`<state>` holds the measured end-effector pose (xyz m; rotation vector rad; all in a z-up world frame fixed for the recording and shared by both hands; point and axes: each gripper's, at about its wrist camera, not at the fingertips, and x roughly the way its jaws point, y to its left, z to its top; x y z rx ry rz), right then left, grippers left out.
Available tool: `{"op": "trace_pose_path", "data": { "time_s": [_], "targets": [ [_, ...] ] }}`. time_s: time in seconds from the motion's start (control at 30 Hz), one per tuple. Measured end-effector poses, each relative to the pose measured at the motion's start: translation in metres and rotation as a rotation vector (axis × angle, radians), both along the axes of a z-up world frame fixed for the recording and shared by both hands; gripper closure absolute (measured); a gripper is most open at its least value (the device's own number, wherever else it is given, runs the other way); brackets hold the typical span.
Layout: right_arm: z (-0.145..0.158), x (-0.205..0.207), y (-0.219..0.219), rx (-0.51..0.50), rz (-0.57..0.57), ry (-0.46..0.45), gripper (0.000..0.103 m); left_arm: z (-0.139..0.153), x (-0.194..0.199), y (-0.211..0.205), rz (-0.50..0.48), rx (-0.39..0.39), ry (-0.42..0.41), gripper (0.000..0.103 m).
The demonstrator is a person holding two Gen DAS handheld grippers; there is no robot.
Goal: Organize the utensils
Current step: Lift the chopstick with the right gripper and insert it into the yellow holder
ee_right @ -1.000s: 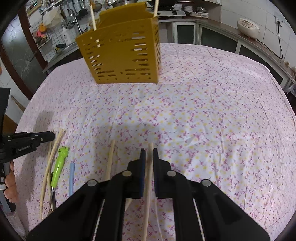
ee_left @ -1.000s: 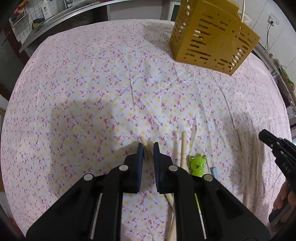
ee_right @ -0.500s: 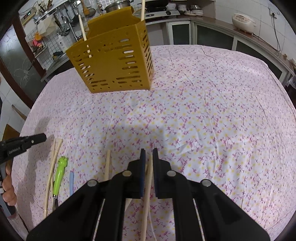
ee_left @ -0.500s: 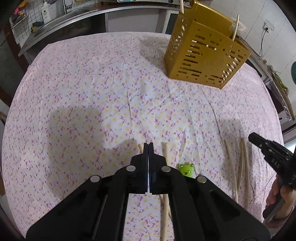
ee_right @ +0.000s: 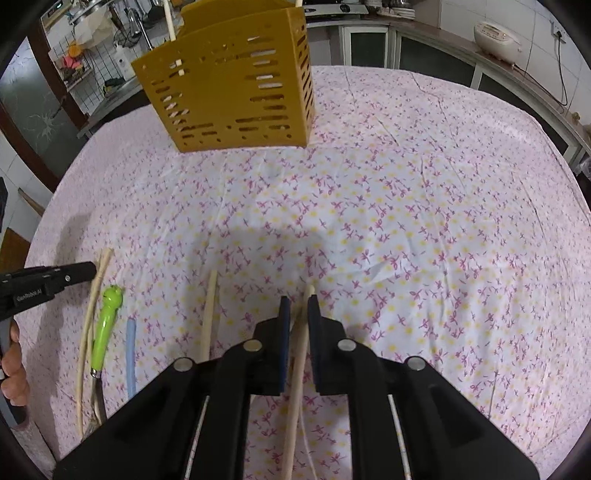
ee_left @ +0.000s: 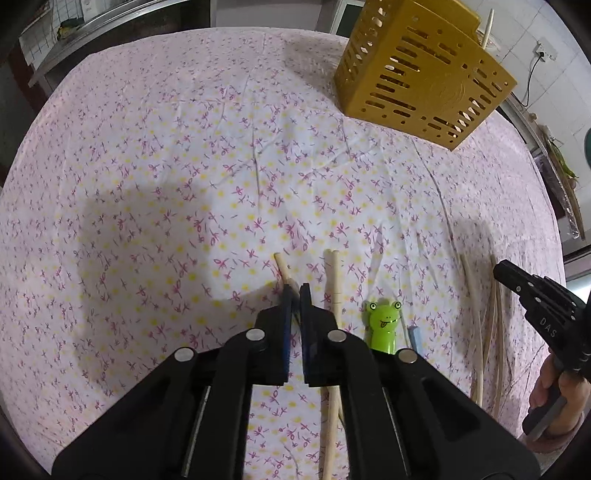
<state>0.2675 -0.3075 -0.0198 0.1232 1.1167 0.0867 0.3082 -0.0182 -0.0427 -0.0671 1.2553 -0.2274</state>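
Note:
A yellow slotted utensil holder point(ee_left: 424, 70) stands at the far side of the floral tablecloth, with chopsticks in it; it also shows in the right wrist view point(ee_right: 236, 85). My left gripper point(ee_left: 295, 295) is shut on a wooden chopstick point(ee_left: 282, 269) low over the cloth. A second chopstick point(ee_left: 332, 291) lies just right of it, beside a green frog-handled utensil point(ee_left: 384, 325). My right gripper point(ee_right: 299, 306) has its jaws slightly apart around another wooden chopstick point(ee_right: 301, 347). A further chopstick point(ee_right: 209, 310) lies to its left.
A light blue stick point(ee_right: 130, 354) and thin pale chopsticks point(ee_right: 90, 314) lie near the frog utensil point(ee_right: 107, 321). More pale chopsticks point(ee_left: 487, 325) lie at the right of the left wrist view. Kitchen counters and a rice cooker point(ee_right: 496, 35) ring the table.
My left gripper has shut on the chopstick and moved a little with it. My right gripper's jaws have widened slightly around its chopstick. Both views have shifted closer to the holder.

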Motion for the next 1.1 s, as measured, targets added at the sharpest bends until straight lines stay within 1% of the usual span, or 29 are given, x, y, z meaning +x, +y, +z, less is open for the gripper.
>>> {"op": "trace_pose_path", "data": {
  "time_s": [0.07, 0.13, 0.2, 0.47, 0.53, 0.63, 0.73, 0.77, 0.9, 0.93, 1.07, 1.1],
  "targets": [
    [-0.001, -0.001, -0.001, 0.000, -0.002, 0.014, 0.091, 0.000, 0.001, -0.001, 0.003, -0.008, 0.010, 0.092],
    [-0.002, -0.003, -0.002, 0.001, -0.002, 0.021, 0.091, -0.001, 0.001, -0.003, 0.000, 0.006, 0.014, 0.090],
    [-0.002, -0.004, -0.004, 0.001, 0.000, 0.022, 0.091, -0.003, 0.002, -0.005, 0.002, 0.027, 0.020, 0.089],
    [-0.005, -0.016, -0.005, -0.013, 0.014, 0.040, 0.091, -0.005, -0.003, 0.002, 0.007, 0.014, 0.028, 0.089],
    [-0.006, -0.014, -0.005, -0.016, 0.013, 0.046, 0.091, -0.007, 0.001, -0.001, 0.005, 0.027, 0.029, 0.089],
    [-0.008, -0.007, 0.000, -0.045, 0.014, 0.053, 0.091, -0.007, 0.006, -0.009, 0.002, 0.061, 0.032, 0.089],
    [-0.008, -0.001, 0.001, -0.049, 0.010, 0.058, 0.094, -0.008, 0.010, -0.014, -0.008, 0.081, 0.039, 0.092],
    [-0.008, 0.000, 0.001, -0.044, 0.010, 0.058, 0.094, -0.008, 0.011, -0.013, -0.006, 0.081, 0.041, 0.094],
    [-0.006, -0.002, -0.007, 0.008, -0.011, 0.048, 0.096, -0.009, 0.010, -0.008, -0.001, 0.058, 0.037, 0.094],
    [-0.002, -0.005, -0.009, 0.016, -0.017, 0.034, 0.097, -0.008, 0.009, -0.006, 0.002, 0.056, 0.033, 0.094],
    [0.015, -0.013, -0.014, 0.016, -0.034, -0.027, 0.097, 0.009, 0.005, 0.003, -0.001, -0.002, -0.013, 0.095],
    [0.021, -0.014, -0.015, 0.013, -0.040, -0.047, 0.097, 0.015, 0.005, 0.004, -0.006, -0.004, -0.027, 0.095]
  ]
}}
